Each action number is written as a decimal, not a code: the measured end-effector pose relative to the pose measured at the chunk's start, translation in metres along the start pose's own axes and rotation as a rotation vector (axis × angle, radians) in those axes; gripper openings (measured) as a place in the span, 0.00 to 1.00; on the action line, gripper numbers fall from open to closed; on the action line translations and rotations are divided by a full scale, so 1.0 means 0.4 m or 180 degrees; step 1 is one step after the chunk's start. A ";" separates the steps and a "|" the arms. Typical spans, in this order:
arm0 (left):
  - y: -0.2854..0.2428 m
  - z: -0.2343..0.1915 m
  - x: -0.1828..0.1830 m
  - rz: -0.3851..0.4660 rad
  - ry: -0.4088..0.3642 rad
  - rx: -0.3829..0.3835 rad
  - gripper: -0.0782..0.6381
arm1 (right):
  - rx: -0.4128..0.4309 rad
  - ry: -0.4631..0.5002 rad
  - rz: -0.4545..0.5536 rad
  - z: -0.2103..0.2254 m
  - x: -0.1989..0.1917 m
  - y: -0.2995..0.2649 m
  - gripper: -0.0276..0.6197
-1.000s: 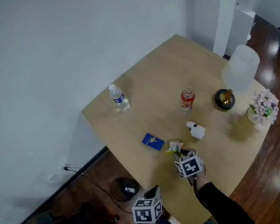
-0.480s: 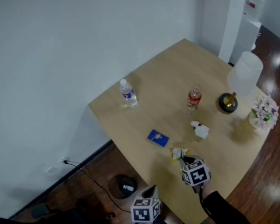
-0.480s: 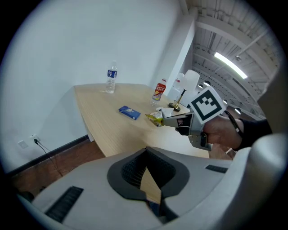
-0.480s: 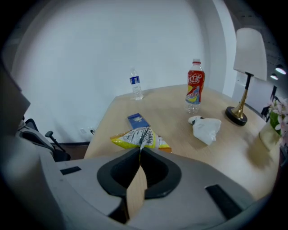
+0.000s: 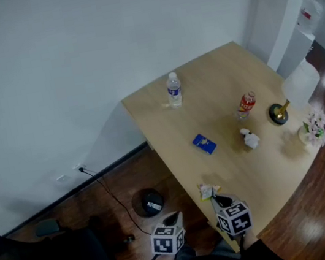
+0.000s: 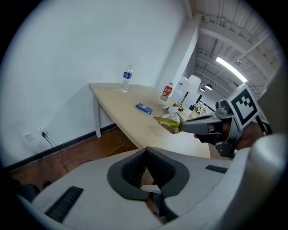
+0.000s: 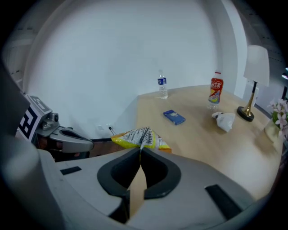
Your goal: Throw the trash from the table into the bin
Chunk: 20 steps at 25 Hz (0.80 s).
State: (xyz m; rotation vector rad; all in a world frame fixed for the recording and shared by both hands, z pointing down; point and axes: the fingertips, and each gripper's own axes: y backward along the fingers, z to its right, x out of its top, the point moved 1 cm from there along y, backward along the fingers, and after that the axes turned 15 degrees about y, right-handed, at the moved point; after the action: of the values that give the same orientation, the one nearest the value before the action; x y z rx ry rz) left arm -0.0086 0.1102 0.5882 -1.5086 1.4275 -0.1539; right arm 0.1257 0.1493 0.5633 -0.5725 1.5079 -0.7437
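My right claw [image 7: 140, 152] pinches the yellow wrapper [image 7: 137, 137] at its tips; left claw [image 6: 145, 150] closed, empty. Carry step: next I swing down-left to the floor bin [image 5: 150, 202], I judge, then release

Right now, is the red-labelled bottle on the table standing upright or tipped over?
Upright: the red-labelled bottle stands cap-up on the table.

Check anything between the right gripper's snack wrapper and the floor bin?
Nothing visible does. The snack wrapper is at the table edge with bare floor across to the bin; the left gripper hovers just beside that path.
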 end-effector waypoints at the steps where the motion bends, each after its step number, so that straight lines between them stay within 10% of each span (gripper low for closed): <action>1: 0.016 -0.022 -0.007 0.0007 0.0006 0.0012 0.11 | 0.0046 0.0006 -0.0012 -0.036 0.001 -0.004 0.07; 20: 0.248 -0.459 -0.157 0.0381 0.1184 0.1043 0.11 | 0.1221 0.0905 -0.0432 -0.476 0.001 -0.312 0.06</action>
State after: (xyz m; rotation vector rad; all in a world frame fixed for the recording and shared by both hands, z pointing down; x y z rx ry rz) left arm -0.2182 0.0795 0.6389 -1.1598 1.6847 -0.5908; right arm -0.0733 0.0878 0.6545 -0.2874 1.5394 -1.2278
